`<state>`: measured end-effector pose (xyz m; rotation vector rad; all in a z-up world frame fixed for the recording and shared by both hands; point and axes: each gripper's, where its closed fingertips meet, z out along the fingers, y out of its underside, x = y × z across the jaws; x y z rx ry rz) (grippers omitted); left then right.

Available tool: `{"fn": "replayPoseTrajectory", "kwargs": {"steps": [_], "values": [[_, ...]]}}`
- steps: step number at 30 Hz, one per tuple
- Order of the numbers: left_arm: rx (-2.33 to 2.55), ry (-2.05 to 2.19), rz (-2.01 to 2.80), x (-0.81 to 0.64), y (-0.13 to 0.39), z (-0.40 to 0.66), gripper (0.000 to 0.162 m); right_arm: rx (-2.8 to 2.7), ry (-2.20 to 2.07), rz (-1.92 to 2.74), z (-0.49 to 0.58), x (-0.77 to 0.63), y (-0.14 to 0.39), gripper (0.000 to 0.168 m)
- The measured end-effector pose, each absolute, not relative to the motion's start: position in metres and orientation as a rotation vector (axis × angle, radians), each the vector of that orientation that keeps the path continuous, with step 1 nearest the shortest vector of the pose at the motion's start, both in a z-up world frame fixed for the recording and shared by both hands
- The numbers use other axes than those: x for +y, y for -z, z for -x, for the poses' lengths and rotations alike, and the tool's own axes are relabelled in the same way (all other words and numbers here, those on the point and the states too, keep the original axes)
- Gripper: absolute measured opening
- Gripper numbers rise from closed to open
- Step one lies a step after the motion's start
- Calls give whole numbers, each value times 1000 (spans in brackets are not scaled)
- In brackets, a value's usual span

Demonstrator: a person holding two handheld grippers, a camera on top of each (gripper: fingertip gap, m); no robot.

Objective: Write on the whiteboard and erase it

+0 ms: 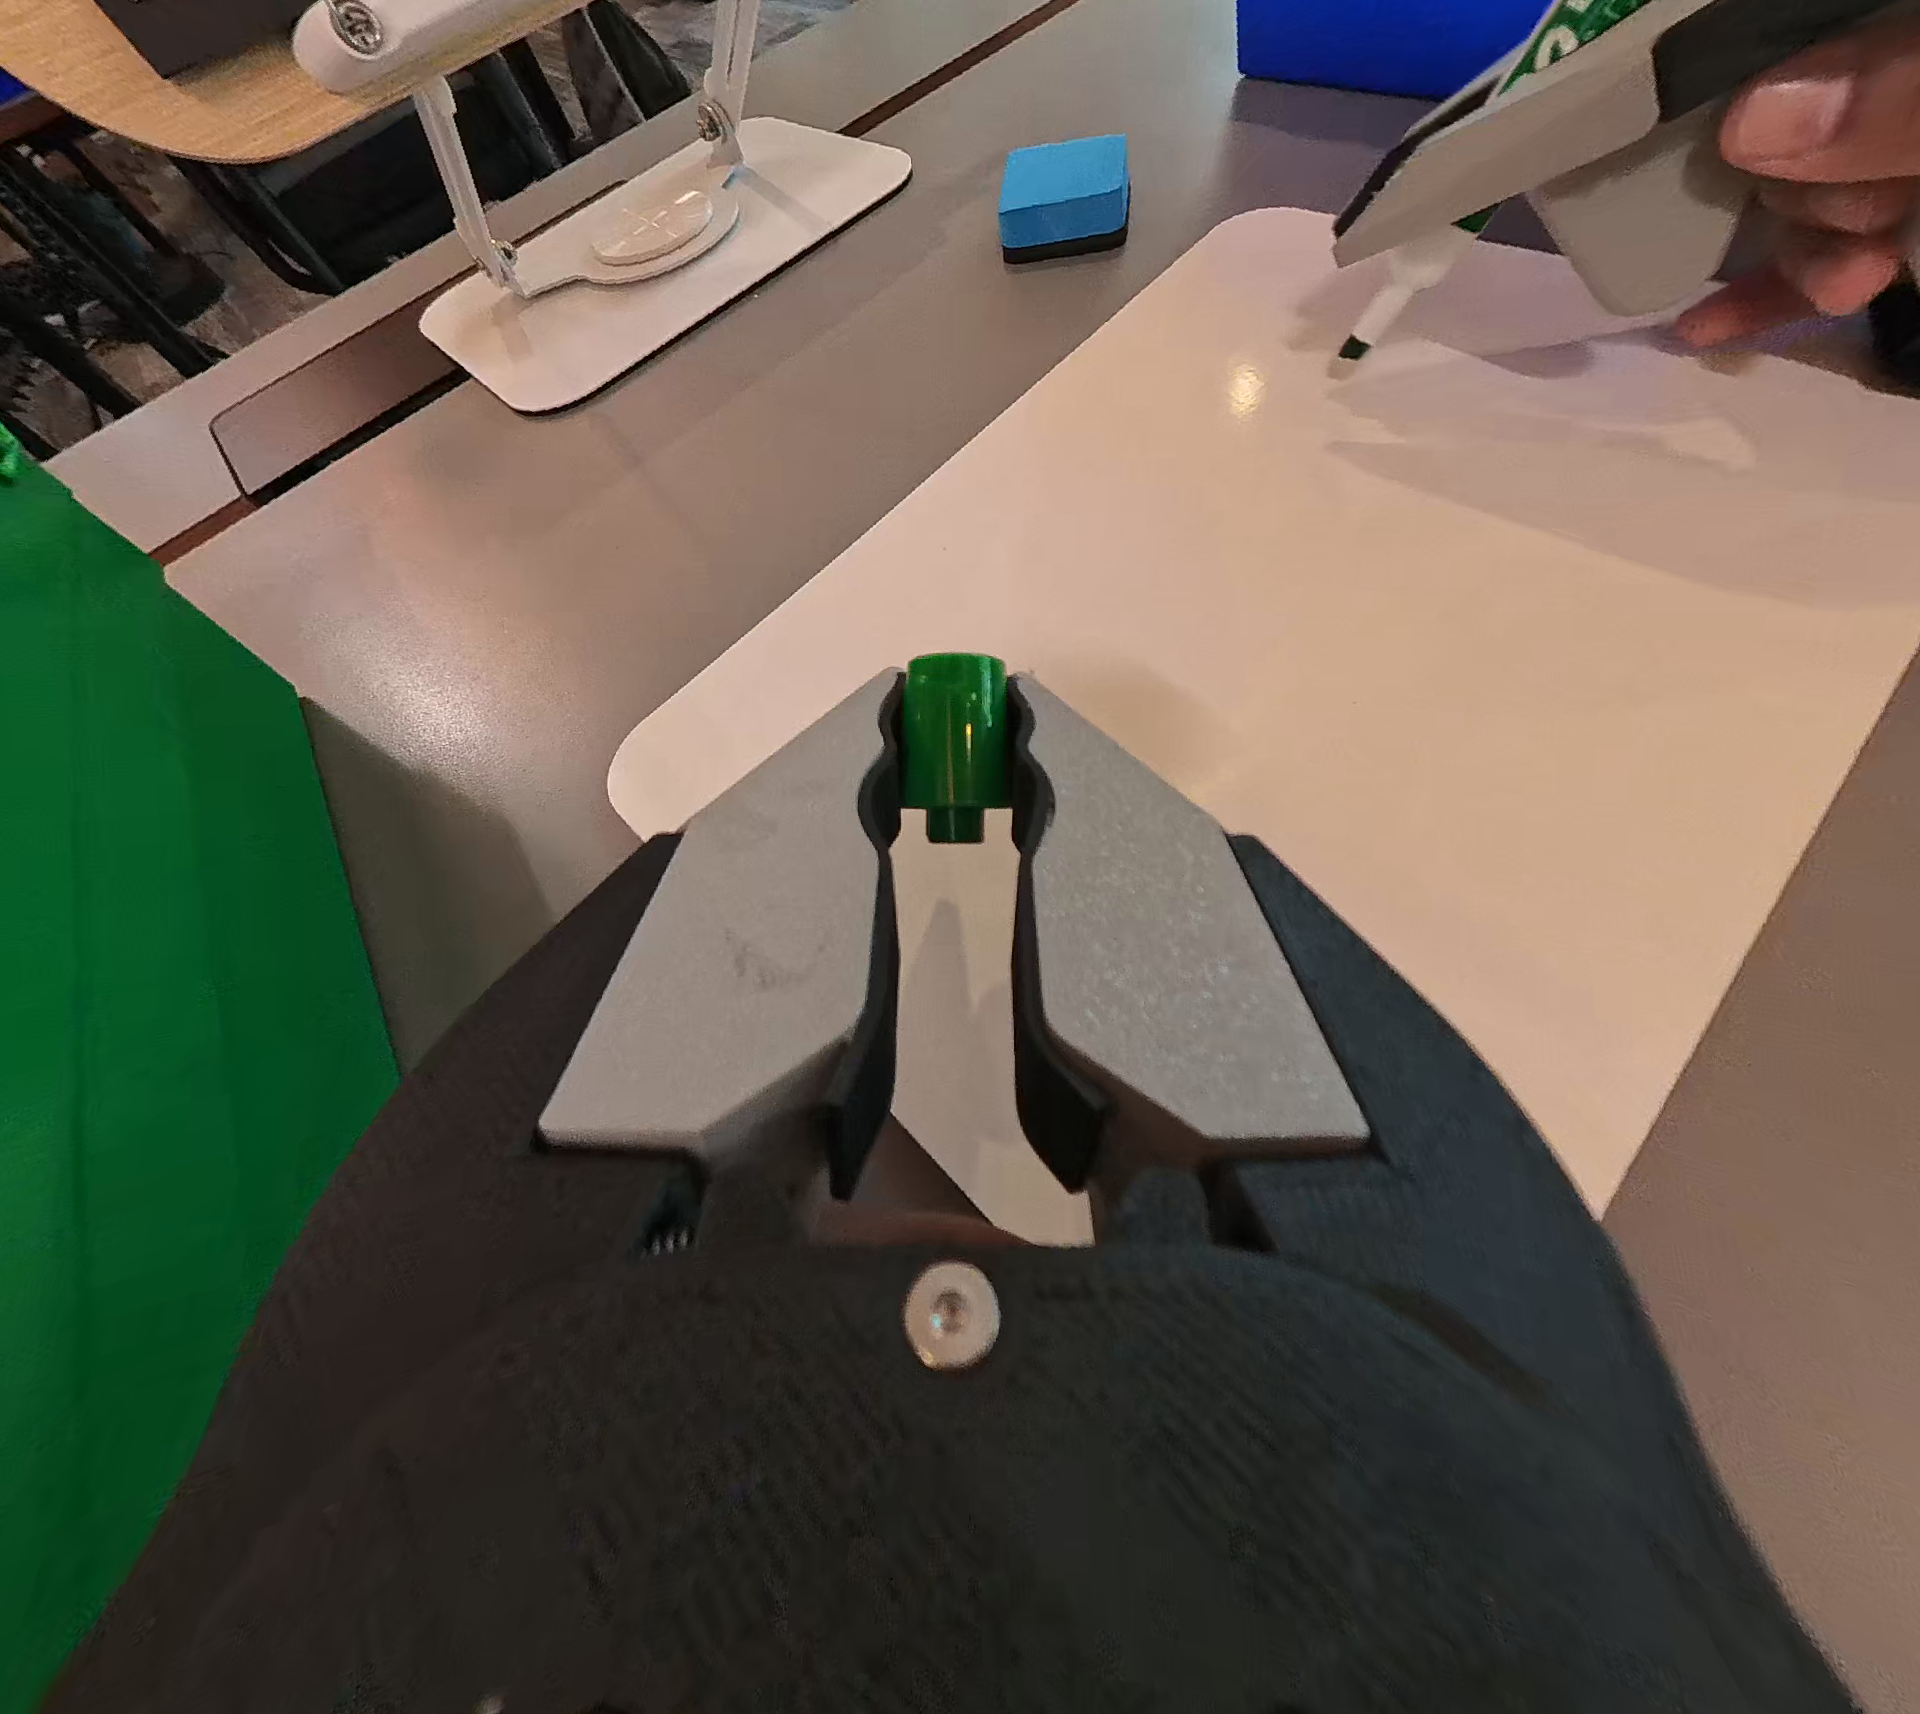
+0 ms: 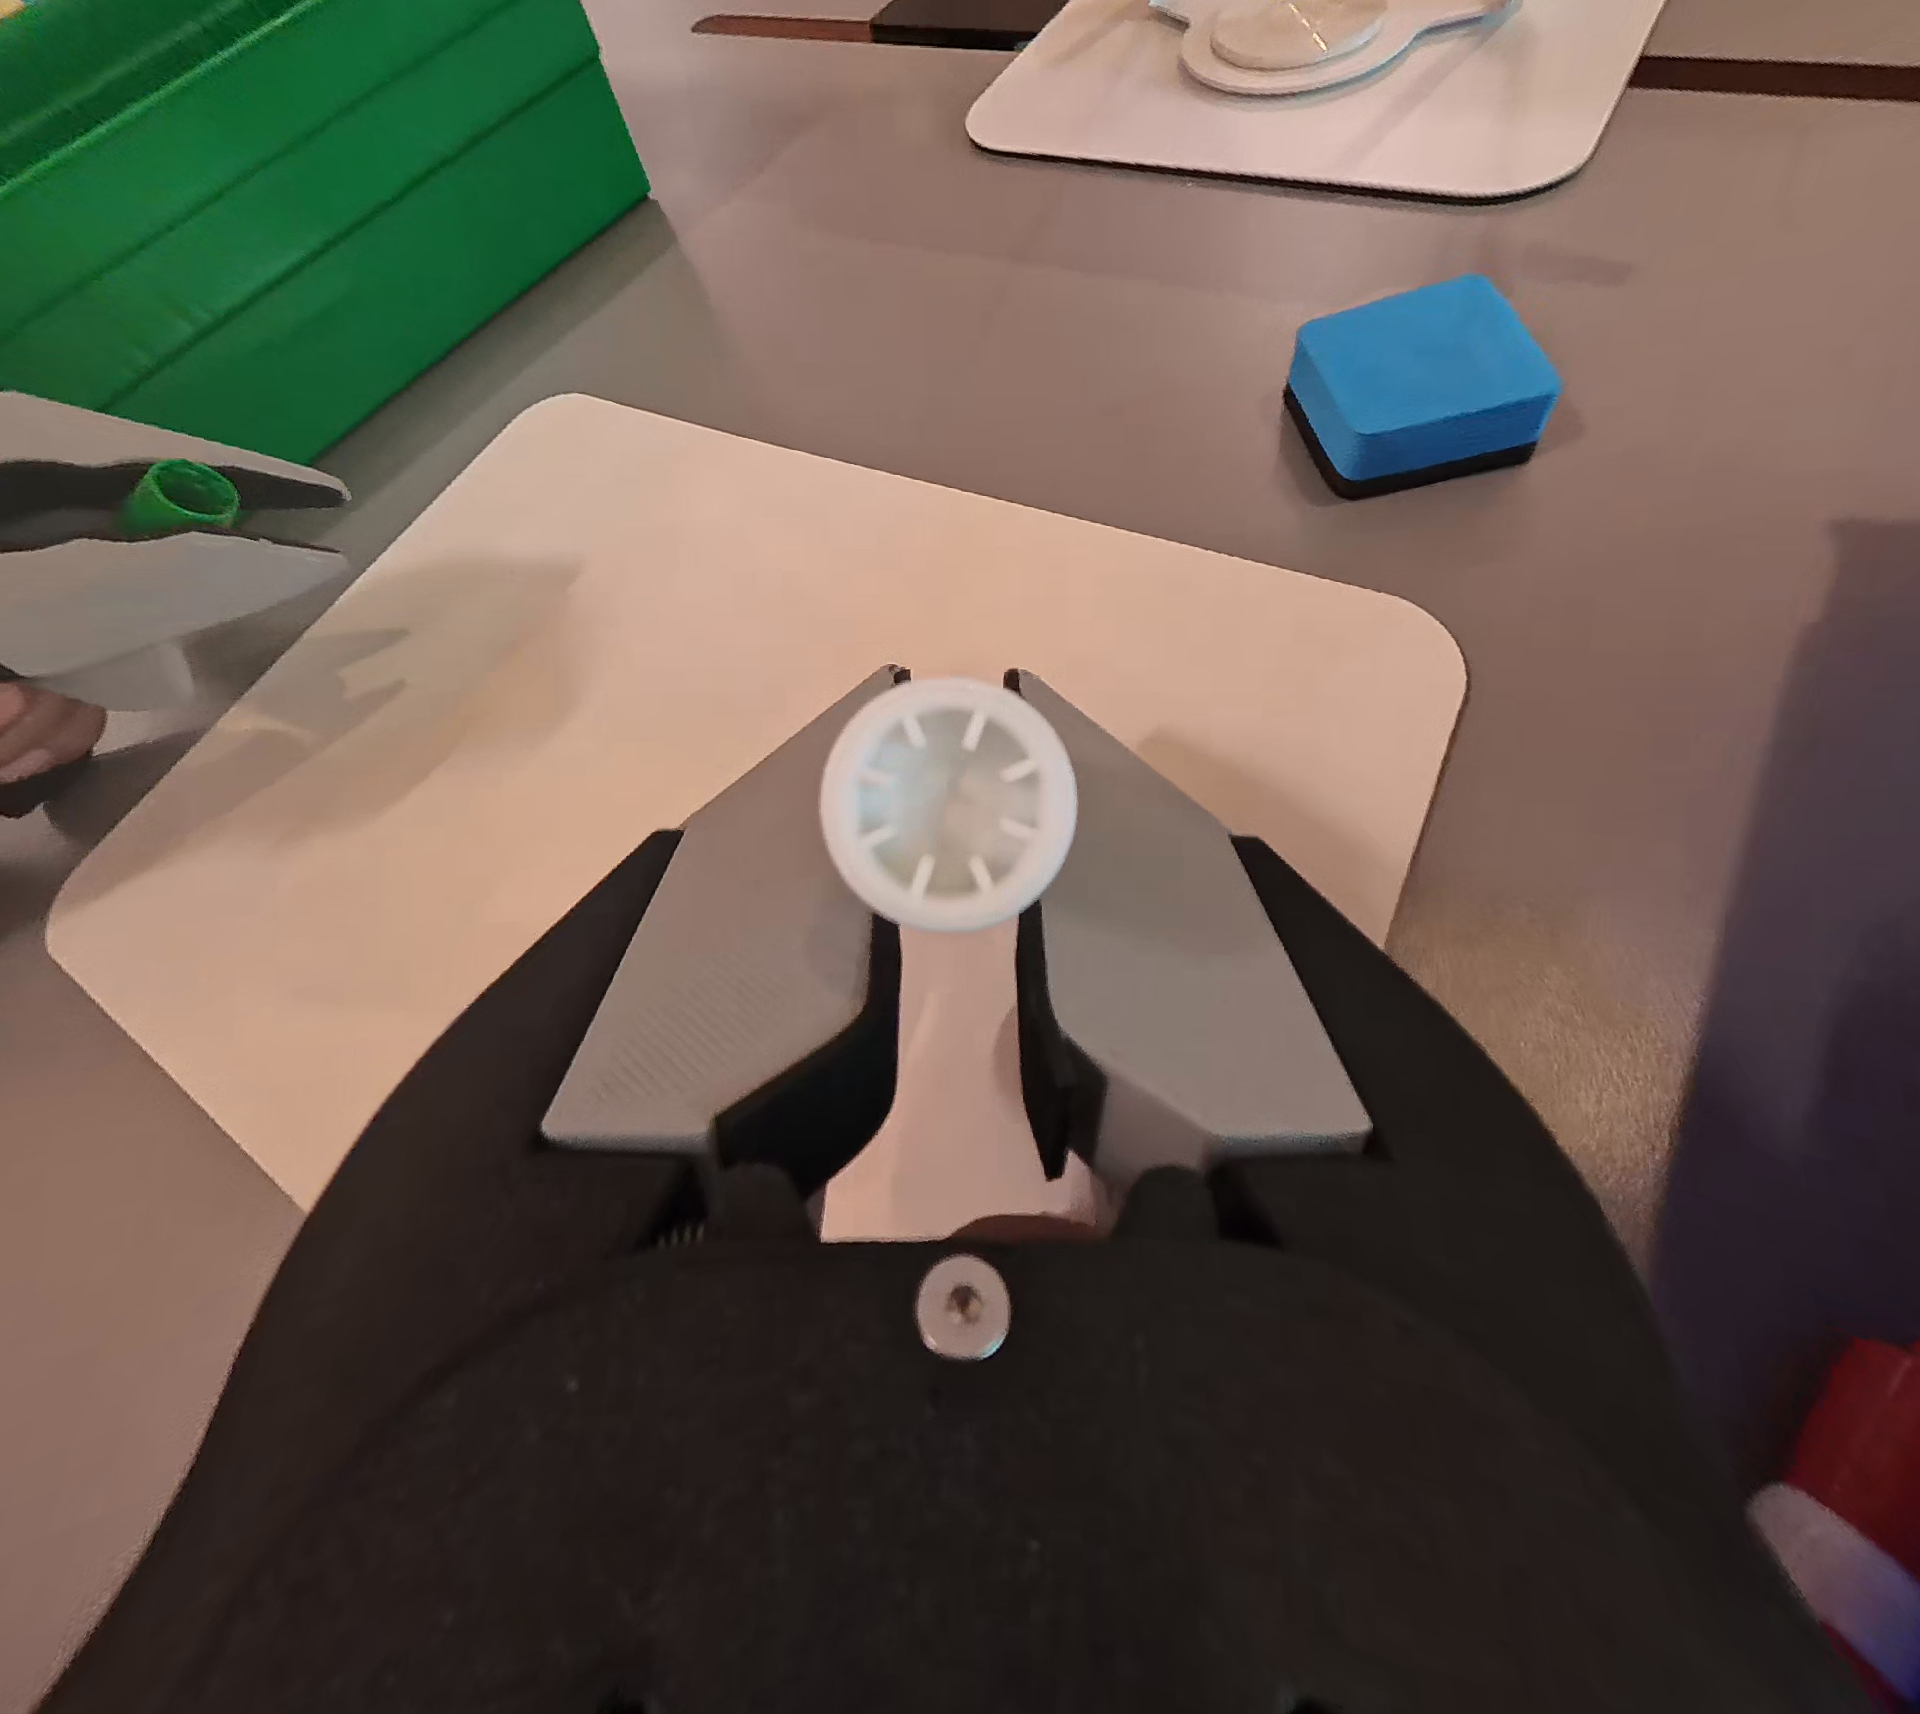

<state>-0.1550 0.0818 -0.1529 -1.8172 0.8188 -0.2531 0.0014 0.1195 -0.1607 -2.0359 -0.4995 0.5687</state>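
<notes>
The light, rigid marker [image 1: 1621, 2] sits clamped mid-barrel in the right gripper [image 2: 956, 677], tip near the slick whiteboard [image 1: 1351, 625], while the left gripper [image 1: 956, 677] pinches its small green cap [image 1: 956, 729], so light pressure probably suffices.

Whiteboard [image 2: 1195, 625] flat on the table [image 2: 935, 293], eraser [image 2: 1423, 381] beyond its far right corner, stand base [image 2: 1455, 137] farther back, bin [image 2: 312, 137] at far left (beside the board), marker tip [image 1: 1354, 347] touching the board.
</notes>
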Motion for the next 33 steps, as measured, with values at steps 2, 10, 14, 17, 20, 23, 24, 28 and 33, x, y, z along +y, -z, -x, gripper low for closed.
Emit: {"fn": "replayPoseTrajectory", "kwargs": {"steps": [2, 10, 14, 17, 20, 23, 24, 28, 33], "values": [[827, 251, 1816, 81, 153, 154, 14, -520, -551, 2022, 1, 119, 159, 13], [843, 251, 1819, 81, 155, 153, 14, -489, -533, 2024, -6, 121, 158, 13], [862, 242, 1819, 80, 156, 151, 14, -510, -527, 2024, -3, 120, 159, 14], [907, 260, 1835, 75, 161, 147, 14, -512, -554, 2022, 0, 119, 159, 13], [969, 316, 1880, 65, 170, 143, 14, -514, -559, 2015, 0, 119, 157, 13], [1045, 396, 1911, 51, 174, 136, 14, -521, -559, 2016, 2, 118, 158, 13], [1053, 400, 1907, 50, 173, 135, 14, -524, -560, 2014, 2, 118, 157, 13], [1186, 571, 1906, 17, 172, 114, 14, -513, -537, 2028, -2, 120, 159, 14], [1395, 526, 1911, -13, 188, 94, 14, -504, -564, 2007, -1, 118, 155, 14]]}}
